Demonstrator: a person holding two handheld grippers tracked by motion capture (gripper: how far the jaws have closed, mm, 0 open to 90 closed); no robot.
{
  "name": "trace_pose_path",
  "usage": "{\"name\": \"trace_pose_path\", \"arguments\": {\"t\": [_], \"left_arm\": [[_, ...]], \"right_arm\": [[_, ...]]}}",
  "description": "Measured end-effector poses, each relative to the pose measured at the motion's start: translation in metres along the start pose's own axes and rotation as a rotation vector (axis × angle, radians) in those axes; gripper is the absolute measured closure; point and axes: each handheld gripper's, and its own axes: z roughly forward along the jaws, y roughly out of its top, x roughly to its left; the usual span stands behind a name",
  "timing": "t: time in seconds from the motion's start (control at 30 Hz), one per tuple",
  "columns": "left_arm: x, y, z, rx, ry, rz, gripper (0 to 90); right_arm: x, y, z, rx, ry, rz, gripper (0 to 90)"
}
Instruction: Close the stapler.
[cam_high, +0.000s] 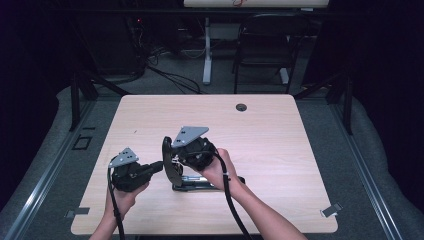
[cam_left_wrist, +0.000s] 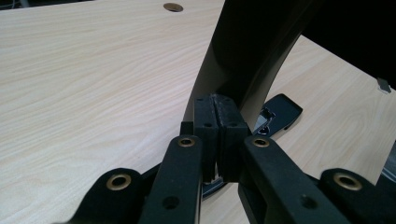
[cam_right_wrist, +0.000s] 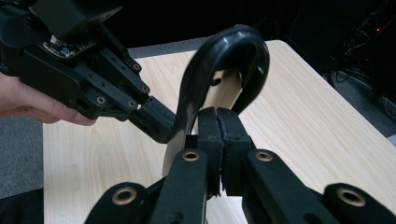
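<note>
A black curved band (cam_high: 167, 159), arched like a headband or a clamp arm, is being worked at the near middle of the wooden table (cam_high: 260, 130), and it is stood up on end above a flat black base piece (cam_high: 200, 184) that lies on the tabletop. The left gripper (cam_high: 159, 166) is brought in from the left, its jaws drawn fully together, and the pads (cam_left_wrist: 217, 126) are pressed up against the band's lower stretch; whether any of the band is actually pinched between them cannot be told. The right gripper (cam_high: 176, 159) is held over the piece from the right, jaws likewise closed, the tips (cam_right_wrist: 218, 128) set against the inside of the arch just under its rounded top. In the left gripper view a flat black tab (cam_left_wrist: 279, 111) is seen lying on the wood beyond the band. As judged from this, the piece is already raised and steadied from both sides, so the work looks to be in mid-course; what remains, folding, seating or setting it down, is not made plain yet.
</note>
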Motion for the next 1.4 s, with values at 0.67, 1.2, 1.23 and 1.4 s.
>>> {"name": "trace_pose_path", "arguments": {"t": [0.67,1.2,1.23,1.4], "left_arm": [[-0.003,0.000,0.005,0.034,-0.014,0.024,86.1],[-0.001,0.000,0.004,0.030,-0.026,0.024,74.3],[-0.002,0.000,0.004,0.028,-0.032,0.027,74.2],[-0.004,0.000,0.005,0.037,-0.043,0.041,76.7]], "right_arm": [[-0.006,-0.010,-0.007,-0.005,-0.006,0.026,89.5],[-0.009,-0.017,-0.012,-0.014,-0.001,0.043,89.4],[-0.009,-0.017,-0.012,-0.015,-0.001,0.044,89.3],[-0.009,-0.018,-0.012,-0.012,-0.002,0.044,89.4]]}}
